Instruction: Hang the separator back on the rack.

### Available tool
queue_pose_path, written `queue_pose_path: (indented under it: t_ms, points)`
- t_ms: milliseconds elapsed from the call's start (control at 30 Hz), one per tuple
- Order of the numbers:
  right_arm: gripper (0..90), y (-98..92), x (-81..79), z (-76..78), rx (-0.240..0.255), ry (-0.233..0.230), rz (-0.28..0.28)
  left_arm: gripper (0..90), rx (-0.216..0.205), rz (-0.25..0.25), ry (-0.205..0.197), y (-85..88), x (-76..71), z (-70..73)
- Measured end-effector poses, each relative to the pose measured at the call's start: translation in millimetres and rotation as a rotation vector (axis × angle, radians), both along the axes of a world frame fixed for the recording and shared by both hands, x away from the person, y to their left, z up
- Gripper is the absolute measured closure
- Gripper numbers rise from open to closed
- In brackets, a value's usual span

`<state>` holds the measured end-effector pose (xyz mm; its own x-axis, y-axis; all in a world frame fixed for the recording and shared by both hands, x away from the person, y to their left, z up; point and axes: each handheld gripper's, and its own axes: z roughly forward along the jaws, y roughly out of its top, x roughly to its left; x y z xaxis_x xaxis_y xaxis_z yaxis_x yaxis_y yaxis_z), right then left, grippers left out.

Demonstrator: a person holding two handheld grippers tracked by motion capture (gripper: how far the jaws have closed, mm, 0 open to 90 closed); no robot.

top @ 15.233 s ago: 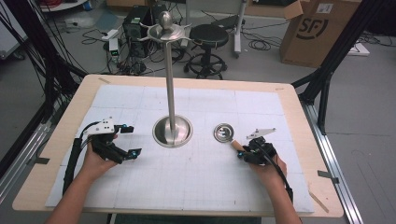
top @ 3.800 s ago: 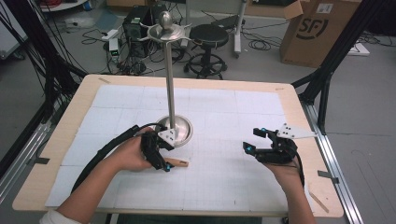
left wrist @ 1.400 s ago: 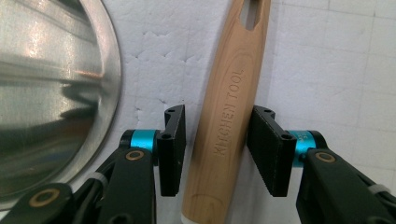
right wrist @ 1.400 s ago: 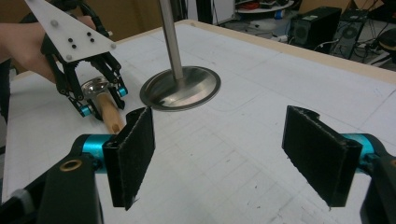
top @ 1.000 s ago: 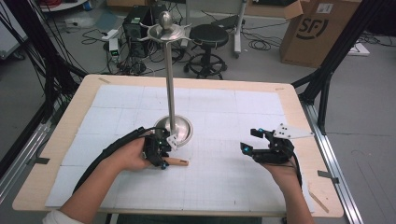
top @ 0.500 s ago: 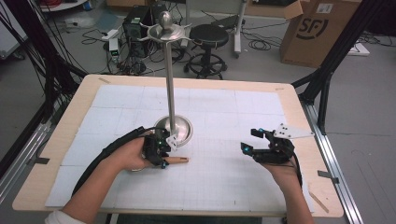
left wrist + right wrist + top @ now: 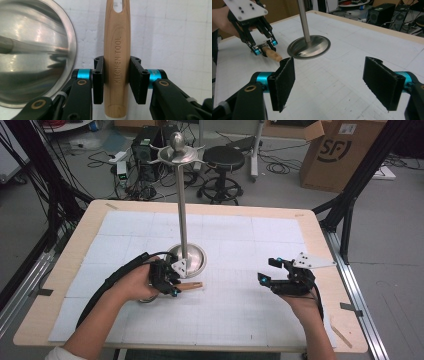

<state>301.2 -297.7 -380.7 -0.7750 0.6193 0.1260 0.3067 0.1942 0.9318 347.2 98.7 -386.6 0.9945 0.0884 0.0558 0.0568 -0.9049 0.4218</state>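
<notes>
At the left, my left gripper sits low over the white gridded mat, just in front of the round base of the steel stand. Its jaws have just finished closing, and both black pads now press flat against the sides of a wooden handle stamped KITCHEN TOOL. In the left gripper view the handle runs straight up between the pads, its rounded butt end nearest the camera and a narrow slot cut through the far end. In the high view that far end pokes out to the right of my gripper, lying nearly level just above the mat and close to the stand's base without touching it. In the left gripper view the polished dish of the base curves just beside the handle, with a strip of mat between them. The stand's thin pole rises from the middle of the base to a shallow winged dish with a ball on top. Farther right the mat is bare up to my right gripper, which hangs above the table well apart from the stand, pointing leftward toward it. Its two pads stand wide with nothing between them; in the right gripper view the stand's base and my left gripper with the handle lie beyond the gap.
</notes>
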Motion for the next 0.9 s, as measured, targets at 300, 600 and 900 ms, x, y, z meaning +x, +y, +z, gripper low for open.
queue_pose_path:
  t_ms: [300,600,900]
  points:
    - [24.8,0.8,-0.1,-0.2,0.000,0.003,-0.002,67.7,-0.166,0.017,-0.002,16.0,-2.7,25.5]
    - [24.8,1.6,0.4,-0.5,-0.003,-0.003,0.001,67.8,-0.271,0.056,0.019,29.3,-1.4,38.8]
    - [24.8,2.1,0.4,-1.1,-0.003,0.003,0.002,67.7,-0.392,0.093,0.013,39.9,-2.2,53.0]
